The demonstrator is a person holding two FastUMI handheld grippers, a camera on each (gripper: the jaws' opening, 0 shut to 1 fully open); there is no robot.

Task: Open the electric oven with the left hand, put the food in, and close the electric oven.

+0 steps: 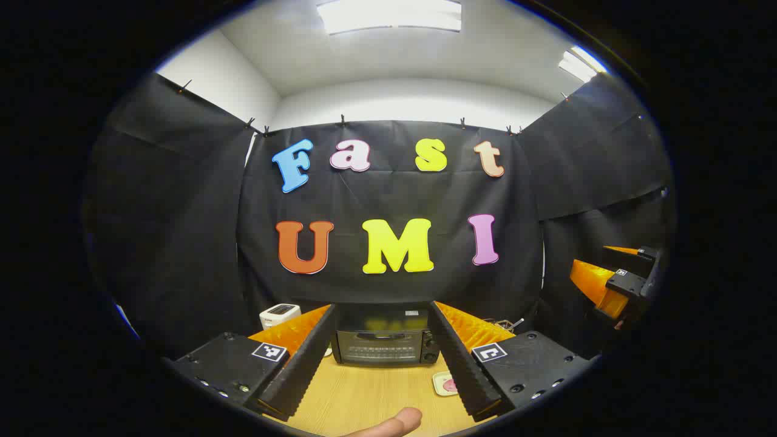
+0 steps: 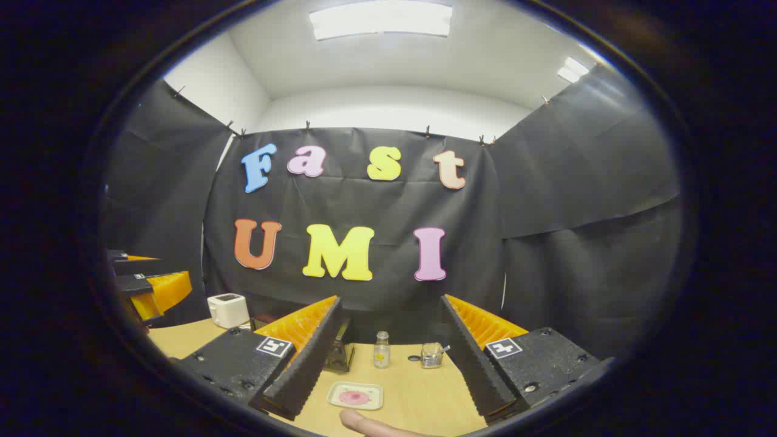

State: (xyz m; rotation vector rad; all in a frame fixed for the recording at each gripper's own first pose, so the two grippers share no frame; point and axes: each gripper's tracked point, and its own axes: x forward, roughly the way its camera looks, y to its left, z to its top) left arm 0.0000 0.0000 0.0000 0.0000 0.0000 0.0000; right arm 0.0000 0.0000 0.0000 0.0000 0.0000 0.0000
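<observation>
From my left tongs, which are spread wide and hold nothing, I look across the wooden desk at the oven. It stands at the back against the black cloth, door closed, framed squarely between my two fingers. Going left to right in the left gripper view: a white toaster sits at the back left, just beyond the left finger, then the oven, then a small plate with a pink piece of food on it, lying on the desk in front of the oven's right corner and partly hidden by my right finger. A tangle of wires and small items shows behind that finger, too unclear to tell apart. A fingertip pokes in at the bottom edge, and the right tongs hang at the far right, above the desk. In the right gripper view my right tongs are likewise wide open and empty. From left there: the left tongs at the edge, the toaster, a corner of the oven mostly hidden behind my left finger, the plate with the food near the front between the fingers, a small glass bottle, and a glass jar with a spoon in it.
</observation>
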